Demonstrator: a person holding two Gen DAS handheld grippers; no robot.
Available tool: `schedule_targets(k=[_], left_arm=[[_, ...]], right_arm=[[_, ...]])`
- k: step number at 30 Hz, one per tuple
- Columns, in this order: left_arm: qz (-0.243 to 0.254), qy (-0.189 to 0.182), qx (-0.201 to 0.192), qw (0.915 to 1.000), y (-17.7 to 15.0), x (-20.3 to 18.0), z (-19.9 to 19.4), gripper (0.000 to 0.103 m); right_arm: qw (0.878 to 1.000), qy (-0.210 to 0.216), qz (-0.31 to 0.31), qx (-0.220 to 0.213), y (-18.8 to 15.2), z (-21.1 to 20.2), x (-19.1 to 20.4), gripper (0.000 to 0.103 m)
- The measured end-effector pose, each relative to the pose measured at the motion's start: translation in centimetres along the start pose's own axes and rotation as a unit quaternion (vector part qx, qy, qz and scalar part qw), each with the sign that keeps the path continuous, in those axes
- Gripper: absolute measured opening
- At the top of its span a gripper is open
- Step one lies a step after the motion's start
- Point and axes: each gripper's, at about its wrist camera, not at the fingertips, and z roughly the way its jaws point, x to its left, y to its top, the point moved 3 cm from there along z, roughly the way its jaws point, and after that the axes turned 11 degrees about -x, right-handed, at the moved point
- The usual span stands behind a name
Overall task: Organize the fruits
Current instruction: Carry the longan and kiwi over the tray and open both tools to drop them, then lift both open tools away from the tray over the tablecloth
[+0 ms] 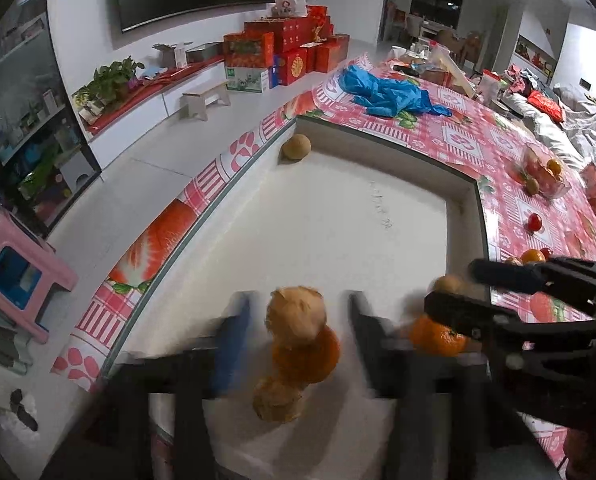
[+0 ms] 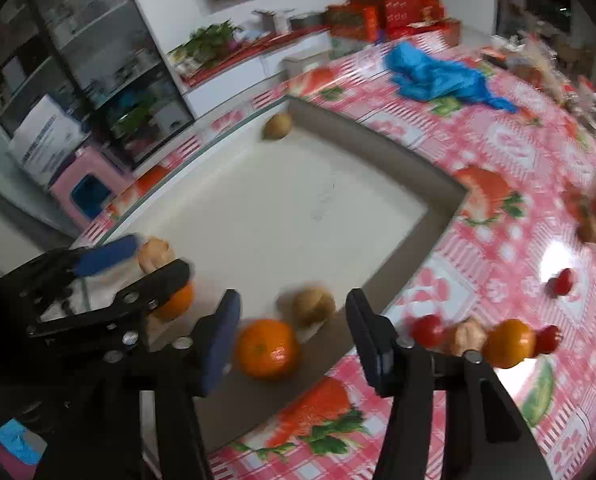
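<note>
Inspecting fruit handling: tangerine [image 2: 267, 348] judged light, soft-skinned, easily bruised; best taken across its widest part w/ gentle squeeze; brown round fruit [image 2: 313, 305] judged firmer, prone to rolling. Right gripper [image 2: 294, 336] jaws stand wide, tangerine between them, untouched; left gripper [image 1: 298, 332] jaws likewise wide around a brown fruit [image 1: 296, 312], no contact seen. White tray [image 1: 338, 208] holds these pcs near its front edge, plus one brown fruit [image 1: 296, 146] in far corner; clear dish [image 1: 546, 178] on tablecloth [image 1: 470, 136] holds mixed fruit; loose pcs [image 2: 508, 343] noted beside tray.
</note>
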Motion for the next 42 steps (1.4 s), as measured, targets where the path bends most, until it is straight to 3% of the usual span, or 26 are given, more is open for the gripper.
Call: schedule_targets(k=[2,3,6,13,18,25,32,39,42], left_arm=[[-0.015,0.012,-0.019,0.9996,0.2,0.8,-0.6,0.084],[-0.027,-0.003,-0.021,0.9994,0.3,1.1,-0.8,0.084],[-0.052,-0.021,-0.017,0.9983,0.6,1.4,-1.3,0.084],[-0.118,-0.061,-0.03,0.9908,2.4,1.7,-4.0,0.084],[-0.127,-0.093,-0.069,0.9851,4.8,1.2,-7.4,0.084],[-0.095,-0.123,-0.112,0.9814,7.7,-1.1,-11.5,0.084],[-0.056,-0.101,-0.124,0.9856,8.1,-4.2,-12.4,0.084],[-0.04,-0.123,-0.124,0.9839,9.7,-7.6,-13.2,0.084],[-0.016,-0.124,-0.114,0.9855,9.7,-9.7,-12.8,0.084]], right_arm=[[1.0,0.006,0.014,-0.005,0.1,-0.5,-0.5,0.074],[1.0,0.006,0.022,-0.009,0.2,-0.8,-0.8,0.081],[0.999,0.003,0.039,-0.02,0.3,-1.7,-1.5,0.082],[0.993,0.002,0.104,-0.051,0.1,-5.2,-4.4,0.102],[0.987,0.006,0.146,-0.064,0.1,-8.0,-7.0,0.103],[0.982,-0.011,0.162,-0.1,0.1,-11.7,-9.7,0.103],[0.974,-0.045,0.19,-0.117,-1.1,-14.3,-13.9,0.103],[0.963,-0.069,0.205,-0.163,0.2,-19.5,-17.8,0.103],[0.961,-0.07,0.22,-0.154,-0.5,-19.9,-19.2,0.103]])
